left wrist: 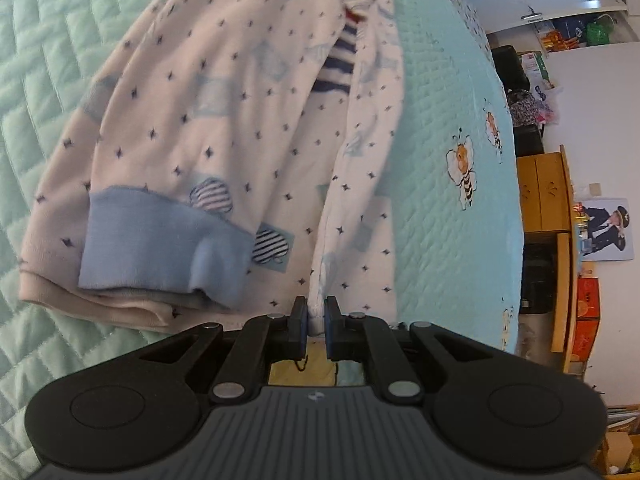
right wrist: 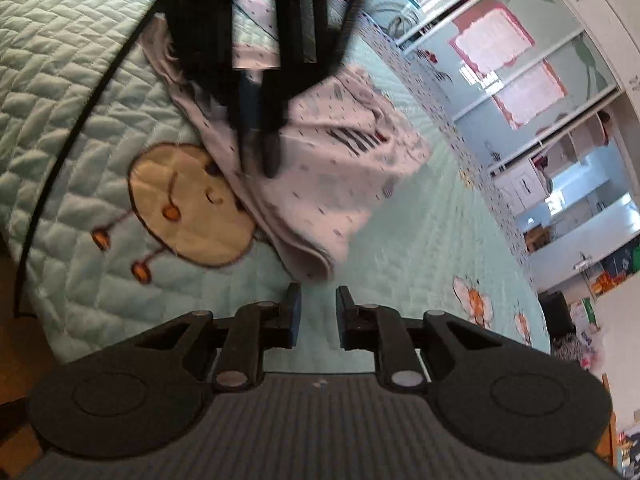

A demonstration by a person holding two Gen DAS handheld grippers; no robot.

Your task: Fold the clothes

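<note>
The left gripper (left wrist: 316, 312) has its jaws closed on a white fold of the garment (left wrist: 224, 132), a thin ridge of cloth pinched between the blue pads at 6 o'clock in the left wrist view. From there the fold runs up toward 12 o'clock as a long white sleeve or side panel dotted with small dark stars. To its left, from about 9 to 11 o'clock, the pinkish body of the garment lies spread on the bed cover (left wrist: 440, 240), with a pale blue cuff (left wrist: 152, 240) folded over the lower edge at about 8 o'clock and a navy-striped patch near 12 o'clock. An embroidered bee (left wrist: 464, 168) sits on the mint quilted cover at 3 o'clock, and beyond it stands a wooden cabinet (left wrist: 544, 192).

The right gripper (right wrist: 318, 312) has its jaws parted with nothing between them, only bare cover showing in the gap. Just above them, toward 12 o'clock, is the nearest rounded corner of the garment, close to the fingertips but not touching. Farther up, the left gripper's dark fingers (right wrist: 272, 152) reach down onto the cloth, blurred. A large tan bee face (right wrist: 188, 204) is stitched into the cover at 10 o'clock, partly under the garment's edge. Glass-fronted cupboards (right wrist: 520, 80) fill the 2 o'clock side.
</note>
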